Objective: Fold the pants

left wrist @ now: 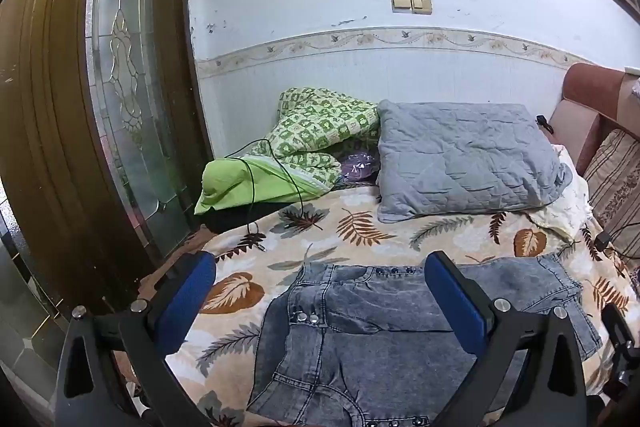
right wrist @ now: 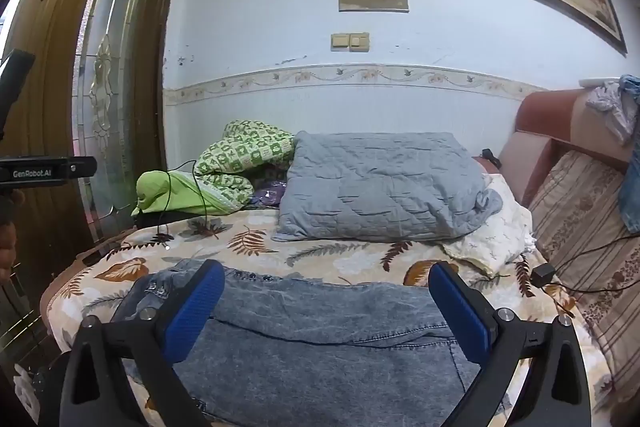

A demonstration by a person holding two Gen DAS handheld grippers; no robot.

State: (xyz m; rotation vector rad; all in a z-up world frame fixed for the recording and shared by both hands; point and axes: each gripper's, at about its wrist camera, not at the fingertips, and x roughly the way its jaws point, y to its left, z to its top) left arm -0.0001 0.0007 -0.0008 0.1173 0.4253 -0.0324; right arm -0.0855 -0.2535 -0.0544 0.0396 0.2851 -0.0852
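Pants location: grey acid-wash denim pants (left wrist: 360, 339) lie on the leaf-print bedspread (left wrist: 360, 227), near side of the bed, below both grippers.
Pants axis: as laid, the long side runs left-right across both views; waistband edge with a row of metal studs (left wrist: 394, 270) faces the far wall.
Pants fold state: one layer lies over another; a fold line crosses left-right in the right wrist view (right wrist: 320, 339).
Pants look: mottled light/dark wash, visible seams, a pair of rivets at the left corner (left wrist: 306, 315); more studs at the bottom edge of the left wrist view.
Pants right end: a flap angles out toward the headboard side (left wrist: 560, 287); surface wrinkled, not flat.
Left gripper (left wrist: 320, 291): jaws spread wide, blue pads apart, nothing between them; hovers over the pants' left half.
Right gripper (right wrist: 326, 301): jaws spread wide, holding nothing; over the pants' middle.
Far edge: bare bedspread strip between the waistband and the grey quilted pillow (left wrist: 464, 159).
Left edge: the bed ends just beside the wooden door with glass pane (left wrist: 120, 87); green blanket (left wrist: 304, 147) and a black cable (left wrist: 256, 187) at the far left corner.
Right edge: a charger block with cord (right wrist: 542, 274) on the bedspread, near the striped cushion (right wrist: 580, 227).
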